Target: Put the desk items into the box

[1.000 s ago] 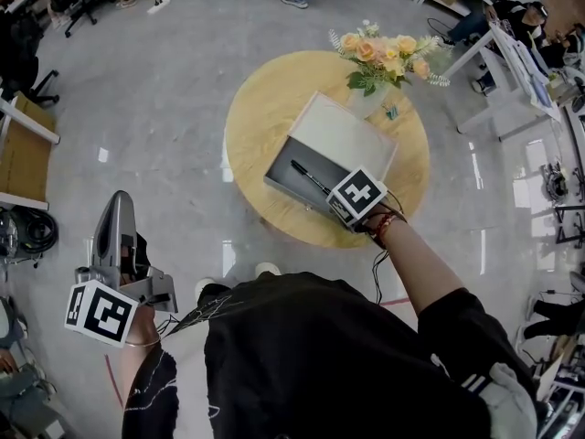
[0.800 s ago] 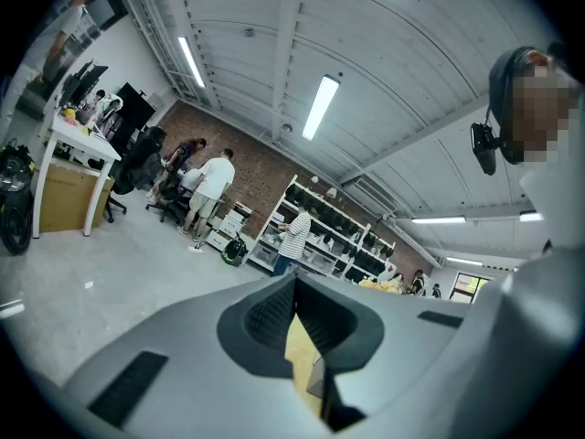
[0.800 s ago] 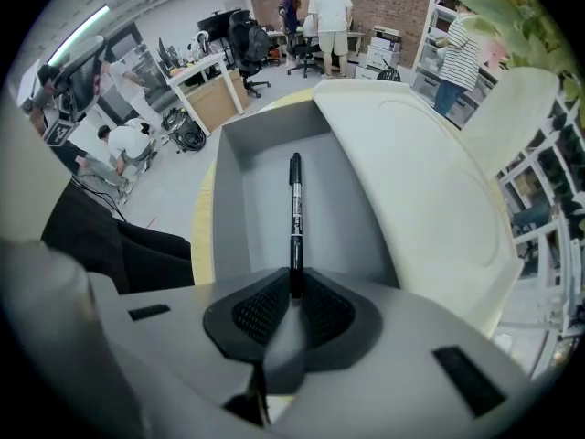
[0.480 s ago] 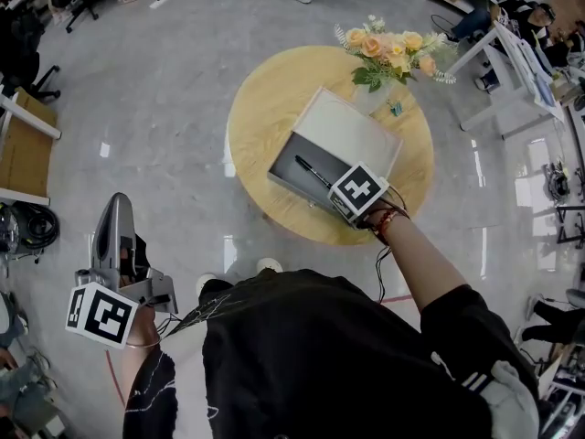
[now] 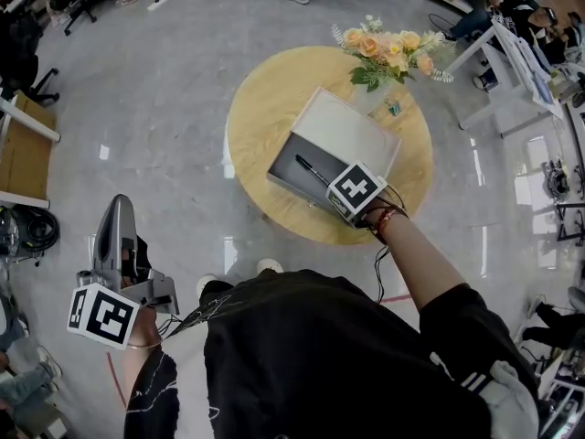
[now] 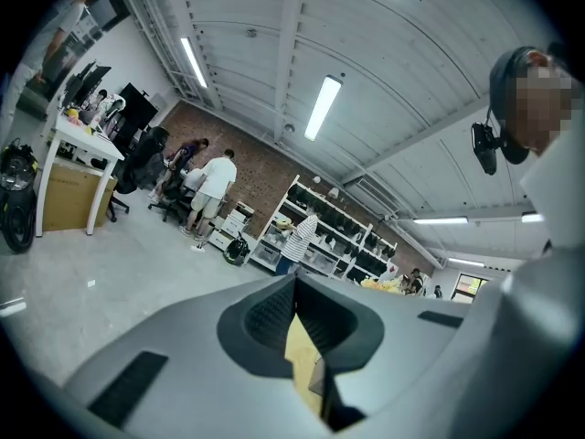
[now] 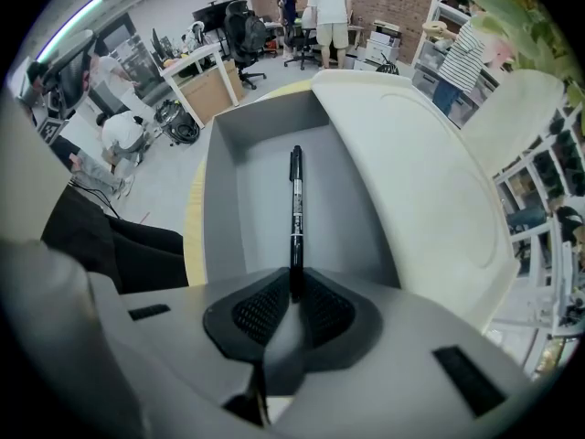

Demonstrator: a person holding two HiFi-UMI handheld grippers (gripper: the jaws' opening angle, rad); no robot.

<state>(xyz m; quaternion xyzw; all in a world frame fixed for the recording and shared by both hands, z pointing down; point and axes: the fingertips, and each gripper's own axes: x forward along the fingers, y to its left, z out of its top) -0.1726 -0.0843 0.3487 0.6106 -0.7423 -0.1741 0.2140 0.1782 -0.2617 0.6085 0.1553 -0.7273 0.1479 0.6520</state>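
Observation:
An open grey box [image 5: 294, 158] with its pale lid [image 5: 352, 133] tipped back sits on a round wooden table [image 5: 265, 99]. My right gripper [image 5: 334, 193] hovers at the box's near edge, shut on one end of a black pen [image 5: 313, 171]. In the right gripper view the pen [image 7: 295, 208] sticks straight out from my right gripper [image 7: 294, 291] over the box's bare grey floor [image 7: 256, 208]. My left gripper [image 5: 118, 204] hangs low at the left, well away from the table. In the left gripper view it [image 6: 294, 309] is shut on nothing.
A vase of yellow and peach flowers [image 5: 388, 53] stands at the table's far right edge, just behind the lid. A small teal item [image 5: 391, 110] lies by the vase. Grey floor surrounds the table, with desks, chairs and people further off.

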